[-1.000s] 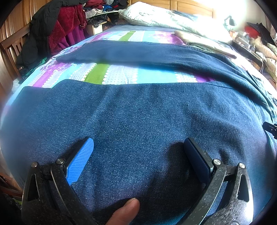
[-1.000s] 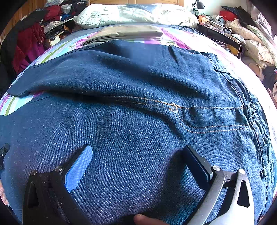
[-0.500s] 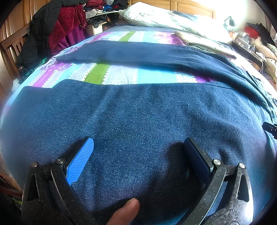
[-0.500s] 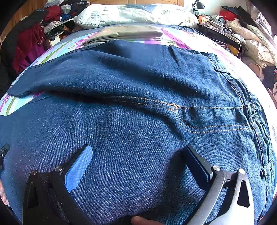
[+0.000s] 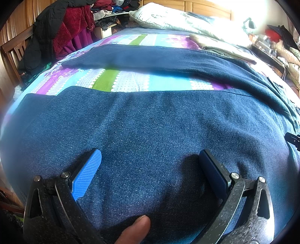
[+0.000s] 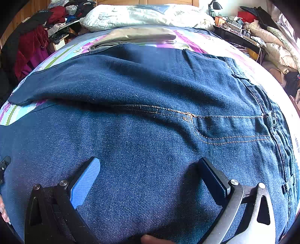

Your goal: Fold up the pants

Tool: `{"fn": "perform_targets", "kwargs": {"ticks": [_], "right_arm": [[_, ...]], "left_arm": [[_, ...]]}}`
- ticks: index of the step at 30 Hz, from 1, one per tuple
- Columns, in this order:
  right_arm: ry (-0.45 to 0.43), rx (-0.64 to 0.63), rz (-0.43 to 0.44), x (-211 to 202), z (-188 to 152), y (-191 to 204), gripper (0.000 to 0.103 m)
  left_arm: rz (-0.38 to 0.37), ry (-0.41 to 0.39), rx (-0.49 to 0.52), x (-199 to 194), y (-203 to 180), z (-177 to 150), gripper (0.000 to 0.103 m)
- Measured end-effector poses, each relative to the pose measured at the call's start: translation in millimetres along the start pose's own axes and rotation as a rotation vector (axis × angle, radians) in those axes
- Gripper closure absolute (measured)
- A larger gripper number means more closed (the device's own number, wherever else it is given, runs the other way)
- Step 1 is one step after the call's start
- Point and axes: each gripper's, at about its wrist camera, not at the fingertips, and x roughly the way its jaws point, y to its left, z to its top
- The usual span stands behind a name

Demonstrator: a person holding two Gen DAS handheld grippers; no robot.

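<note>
Dark blue jeans (image 5: 150, 122) lie spread flat on the bed, legs parted. In the left wrist view the near leg fills the foreground and the far leg (image 5: 150, 58) runs across behind it. My left gripper (image 5: 150, 153) hovers open just over the near leg, with denim between its blue pads (image 5: 86, 176) but not pinched. The right wrist view shows the jeans' upper part (image 6: 150, 93) with orange fly stitching (image 6: 225, 127) and the waistband (image 6: 275, 120) at right. My right gripper (image 6: 149, 160) is open over the near thigh. A thumb (image 5: 135, 229) rests at the bottom edge.
A striped purple, green and blue bedsheet (image 5: 131, 82) shows between the legs. Folded beige clothing (image 6: 138, 36) and pillows (image 6: 142, 15) lie at the head. Clothes hang on a chair (image 5: 56, 37) at left. A cluttered side table (image 6: 240, 28) stands right.
</note>
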Motion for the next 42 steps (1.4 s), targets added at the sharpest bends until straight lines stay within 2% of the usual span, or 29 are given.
{"fn": "perform_targets", "kwargs": {"ticks": [28,31,33,36,38,39,41,42], "right_arm": [[0.001,-0.001,-0.002,0.1,0.2,0.2,0.0],[0.011,-0.006,-0.01,-0.4,0.7,-0.5,0.0],[0.033,-0.012,-0.014,1.7,4.2,0.4,0.0],[0.088,-0.04,0.013,5.0,14.0,-1.1,0.0],[0.086,-0.041,0.078,0.4,22.5,-10.3,0.002],[0.052,-0.046,0.111,-8.2,29.6,-17.6,0.002],[-0.034,-0.073,0.109,-26.7,46.1,-32.5,0.002],[-0.092,-0.087,0.093,-37.7,60.0,-44.6,0.002]], "left_arm": [[0.003,0.0,0.0,0.5,-0.7,0.1,0.0],[0.041,0.012,0.009,1.2,-5.1,1.1,0.0],[0.061,0.051,0.001,0.7,-5.6,3.2,0.0],[0.027,0.153,-0.014,0.4,2.5,11.6,0.0],[-0.044,0.231,0.009,-0.5,11.1,23.9,0.0],[-0.079,0.236,0.013,-3.8,15.6,31.0,0.0],[-0.14,0.209,0.041,-15.5,33.5,57.3,0.0],[-0.145,0.191,0.056,-19.2,42.6,71.9,0.0]]}}
